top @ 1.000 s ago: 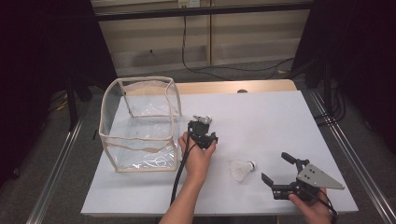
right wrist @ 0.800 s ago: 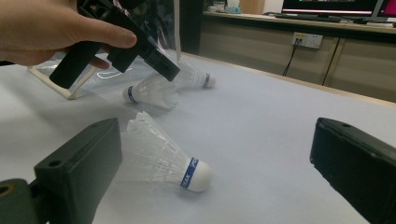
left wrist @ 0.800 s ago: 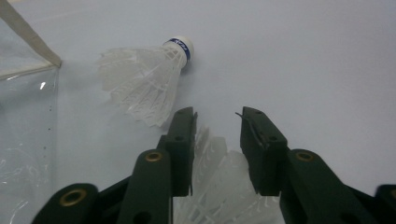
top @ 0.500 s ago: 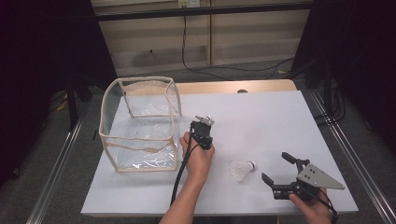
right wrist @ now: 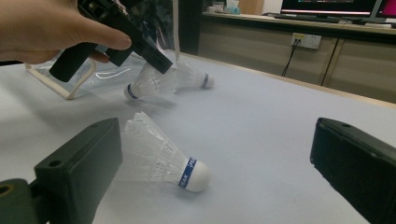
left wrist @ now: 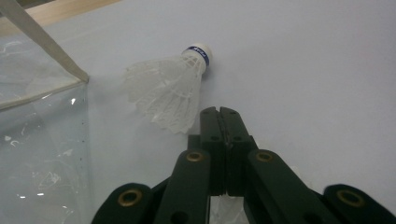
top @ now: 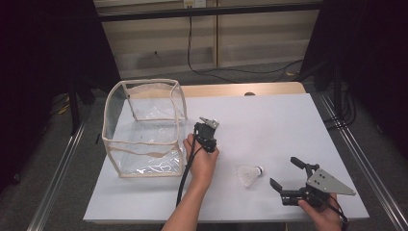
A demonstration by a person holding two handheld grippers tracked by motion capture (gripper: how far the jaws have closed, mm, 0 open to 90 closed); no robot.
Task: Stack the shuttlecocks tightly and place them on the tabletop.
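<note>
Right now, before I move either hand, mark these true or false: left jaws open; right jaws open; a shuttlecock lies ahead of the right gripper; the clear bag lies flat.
1. Left gripper jaws open: false. They are shut, apparently pinching the feathers of the held shuttlecock.
2. Right gripper jaws open: true.
3. A loose shuttlecock lies on the table ahead of the right gripper: true.
4. Clear bag lies flat: false. It stands open like a box.
</note>
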